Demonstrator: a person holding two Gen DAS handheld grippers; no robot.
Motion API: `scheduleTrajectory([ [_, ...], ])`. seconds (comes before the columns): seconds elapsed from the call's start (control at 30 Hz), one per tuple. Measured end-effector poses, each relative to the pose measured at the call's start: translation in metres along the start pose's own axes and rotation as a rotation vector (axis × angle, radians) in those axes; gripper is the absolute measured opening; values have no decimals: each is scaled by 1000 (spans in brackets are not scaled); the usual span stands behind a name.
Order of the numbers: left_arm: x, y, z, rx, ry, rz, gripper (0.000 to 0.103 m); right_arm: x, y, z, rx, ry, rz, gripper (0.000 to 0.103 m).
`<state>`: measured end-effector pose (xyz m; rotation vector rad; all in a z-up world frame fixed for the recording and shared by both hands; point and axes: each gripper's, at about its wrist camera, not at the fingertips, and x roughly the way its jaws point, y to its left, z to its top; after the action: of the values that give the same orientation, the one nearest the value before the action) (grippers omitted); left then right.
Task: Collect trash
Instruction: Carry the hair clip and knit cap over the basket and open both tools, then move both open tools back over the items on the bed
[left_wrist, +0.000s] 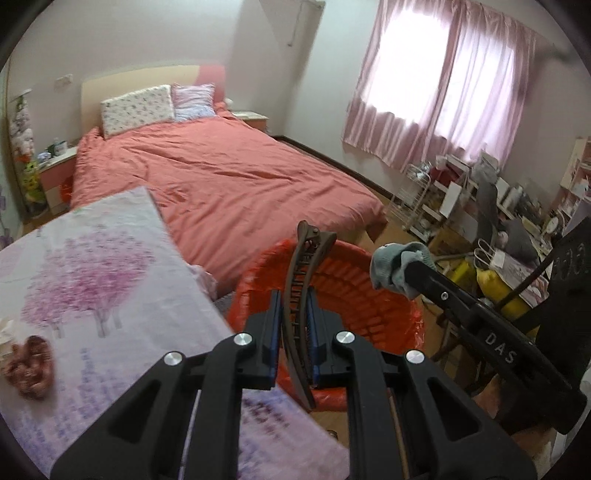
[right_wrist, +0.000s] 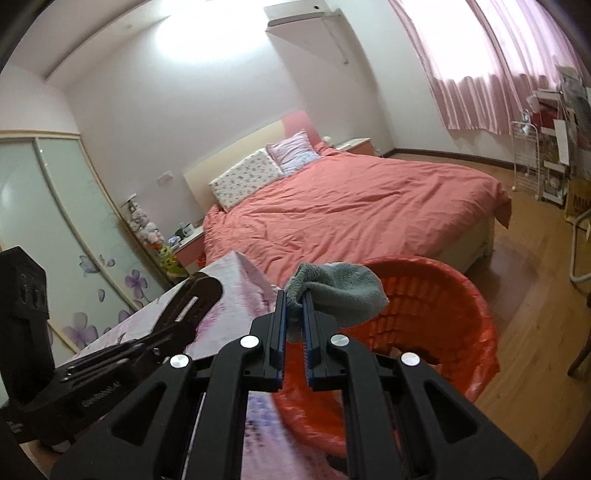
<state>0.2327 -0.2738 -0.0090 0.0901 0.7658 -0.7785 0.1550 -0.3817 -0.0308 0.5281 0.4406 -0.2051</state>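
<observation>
Over the red bin (left_wrist: 362, 291), loaded claws.

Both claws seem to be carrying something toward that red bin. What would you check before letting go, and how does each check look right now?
1. Left gripper shut on the brown hair clip: ok.
2. Right gripper shut on the grey cloth: ok.
3. Hair clip over the red bin: ok.
4. Cloth over the bin's opening: cannot tell; it hangs near the rim.
5. Bin lined with a red bag and open on top: ok.
6. Grippers clear of each other: ok, apart.
</observation>
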Motion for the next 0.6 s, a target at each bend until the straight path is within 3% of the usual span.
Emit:
scheduleTrajectory([
  [0.23, 55, -10, 0, 2, 78, -9, 14, 15, -34, 2, 82, 28, 7, 8],
  [0.3, 66, -8, -1, -9, 99, 1, 19, 19, -40, 1, 103, 45, 22, 10],
  [0.33, 70, -5, -2, -16, 107, 3, 26, 20, -43, 1, 110, 47, 21, 11],
  [0.4, 76, -3, -5, -24, 114, 19, 37, 24, -49, 1, 124, 58, 20, 19],
  [0.6, 73, 18, -11, -46, 122, 79, 41, 24, -58, -3, 159, 68, -7, 36],
])
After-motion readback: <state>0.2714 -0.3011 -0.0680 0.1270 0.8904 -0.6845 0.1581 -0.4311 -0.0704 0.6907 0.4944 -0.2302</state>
